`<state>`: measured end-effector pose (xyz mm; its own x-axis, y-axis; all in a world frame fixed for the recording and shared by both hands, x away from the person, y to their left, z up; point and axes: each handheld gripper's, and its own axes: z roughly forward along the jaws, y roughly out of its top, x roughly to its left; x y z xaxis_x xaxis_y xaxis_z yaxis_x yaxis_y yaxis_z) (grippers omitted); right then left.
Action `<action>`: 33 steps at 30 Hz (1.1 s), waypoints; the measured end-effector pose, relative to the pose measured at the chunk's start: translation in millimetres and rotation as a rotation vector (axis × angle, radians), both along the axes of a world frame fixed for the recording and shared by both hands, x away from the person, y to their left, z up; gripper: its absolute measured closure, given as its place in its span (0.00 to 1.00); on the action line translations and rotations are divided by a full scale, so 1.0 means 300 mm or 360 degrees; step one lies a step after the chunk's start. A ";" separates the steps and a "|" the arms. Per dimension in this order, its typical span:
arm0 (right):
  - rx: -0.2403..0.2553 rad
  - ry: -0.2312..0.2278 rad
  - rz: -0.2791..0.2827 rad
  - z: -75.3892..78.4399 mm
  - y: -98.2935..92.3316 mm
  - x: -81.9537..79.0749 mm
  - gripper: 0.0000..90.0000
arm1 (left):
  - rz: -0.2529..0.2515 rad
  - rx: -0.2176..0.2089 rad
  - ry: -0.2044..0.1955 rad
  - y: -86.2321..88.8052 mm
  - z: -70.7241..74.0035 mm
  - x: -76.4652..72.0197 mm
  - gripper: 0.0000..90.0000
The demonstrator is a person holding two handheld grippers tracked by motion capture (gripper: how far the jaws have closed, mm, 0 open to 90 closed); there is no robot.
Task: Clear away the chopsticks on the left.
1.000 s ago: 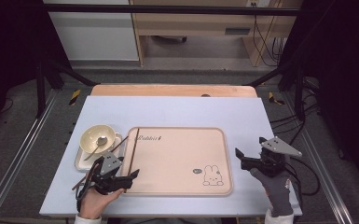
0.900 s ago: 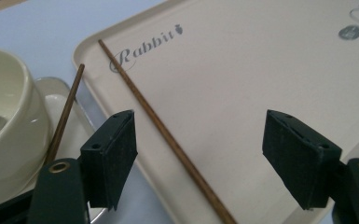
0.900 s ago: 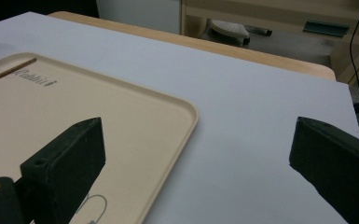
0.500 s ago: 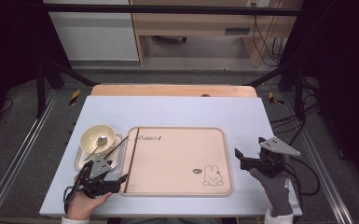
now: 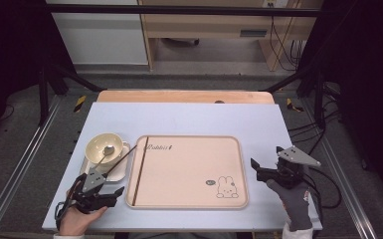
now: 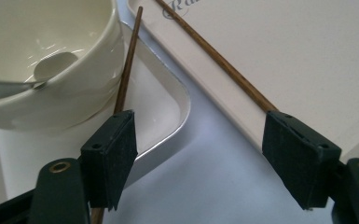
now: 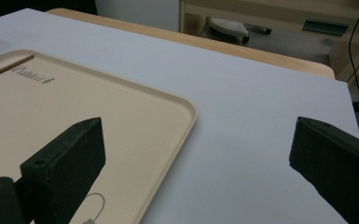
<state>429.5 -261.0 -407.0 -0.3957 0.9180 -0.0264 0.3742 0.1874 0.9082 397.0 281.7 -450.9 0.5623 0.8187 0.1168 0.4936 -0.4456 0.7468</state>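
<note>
We count two chopsticks: one (image 6: 217,70) on the tray (image 5: 189,169), its near end hidden behind a jaw; one (image 6: 128,60) on the dish (image 6: 165,116) beside the bowl (image 5: 103,147). Left gripper (image 6: 200,158) and right gripper (image 7: 196,163) gape, empty.

left gripper (image 5: 113,191) — jaws apart, right gripper (image 5: 254,165) — agape

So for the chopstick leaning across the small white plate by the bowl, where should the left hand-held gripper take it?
Probably at its near end, approached from the person's side. The chopstick rests on the rim of the white plate beside the bowl, so that end sits raised off the surface. The left hand-held gripper is open, one jaw already beside the stick.
</note>
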 end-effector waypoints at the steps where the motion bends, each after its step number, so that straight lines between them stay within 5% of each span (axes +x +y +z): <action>1: -0.0001 0.0000 -0.0001 0.000 0.000 0.000 0.04 | 0.0011 0.0001 0.0001 0.008 0.000 0.000 0.30; 14: -0.0012 0.0006 -0.0003 -0.004 0.004 0.003 0.04 | 0.0180 -0.0079 0.0016 0.096 -0.014 0.039 0.44; 22: -0.0017 0.0004 -0.0003 -0.005 0.004 0.004 0.04 | 0.0218 -0.0114 0.0012 0.107 -0.022 0.072 0.58; 33: -0.0012 0.0003 -0.0005 -0.003 0.003 0.003 0.04 | 0.0229 -0.0079 0.0046 0.107 -0.046 0.104 0.73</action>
